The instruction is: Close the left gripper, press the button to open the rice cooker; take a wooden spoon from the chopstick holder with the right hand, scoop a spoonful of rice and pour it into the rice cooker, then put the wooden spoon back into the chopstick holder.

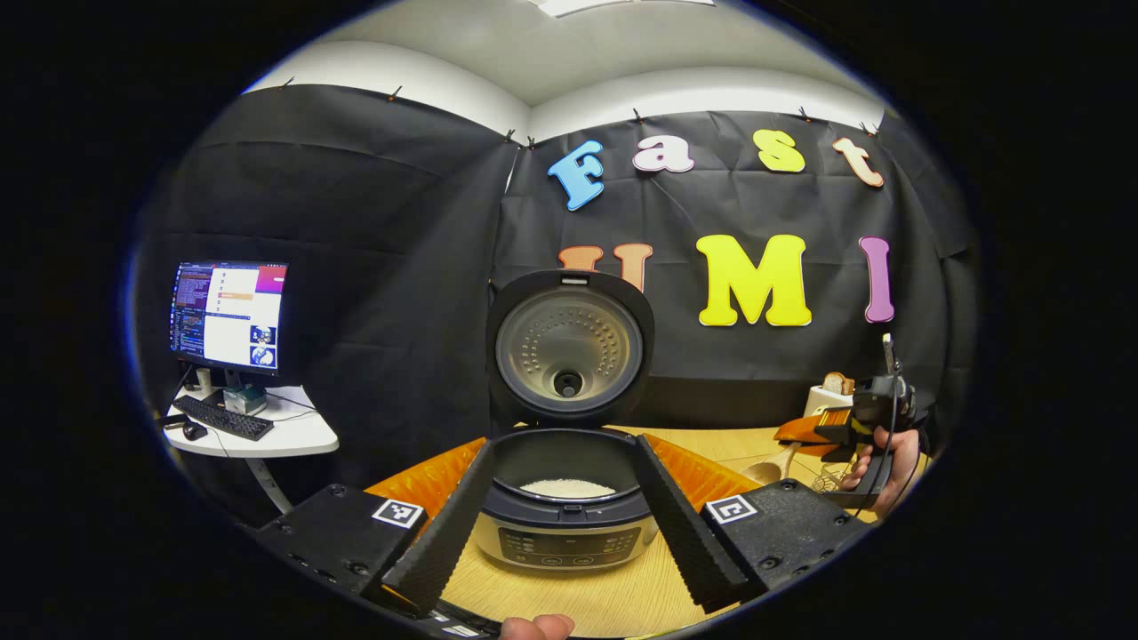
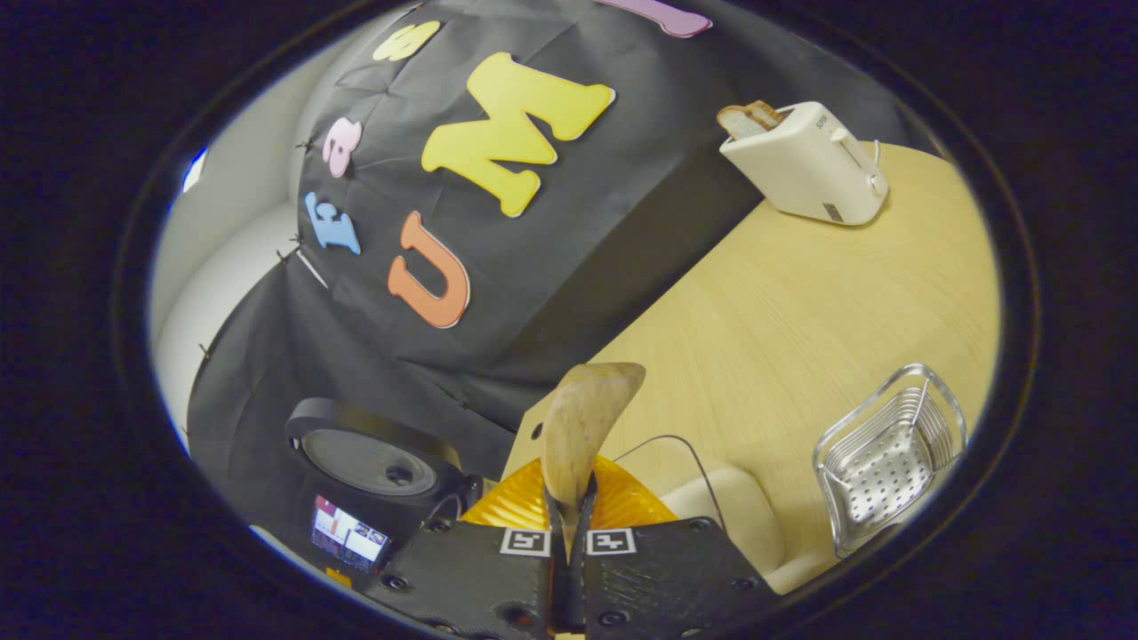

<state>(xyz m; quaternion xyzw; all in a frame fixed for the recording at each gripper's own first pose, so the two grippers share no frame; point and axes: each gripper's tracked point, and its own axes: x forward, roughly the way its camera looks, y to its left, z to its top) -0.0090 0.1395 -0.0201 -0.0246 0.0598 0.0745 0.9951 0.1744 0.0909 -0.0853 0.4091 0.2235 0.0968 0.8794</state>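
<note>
The rice cooker (image 1: 569,524) stands on the wooden table with its lid (image 1: 569,351) raised, and white rice (image 1: 567,487) lies in its pot. My left gripper (image 1: 564,446) is open, with one finger on each side of the cooker as seen from here. In the right gripper view my right gripper (image 2: 569,500) is shut on the handle of the wooden spoon (image 2: 585,409), bowl pointing away from me. I cannot tell whether the bowl holds rice. The metal chopstick holder (image 2: 889,462) stands to the right of it. In the left gripper view a hand (image 1: 893,462) holds the right gripper (image 1: 876,413) with the spoon (image 1: 766,468).
An orange mat (image 1: 427,476) lies under the cooker. A white toaster (image 2: 809,164) with bread stands at the table's far side. A cream rounded container (image 2: 738,516) sits just right of my right gripper. A side table with a monitor (image 1: 229,313) and keyboard stands off to the left.
</note>
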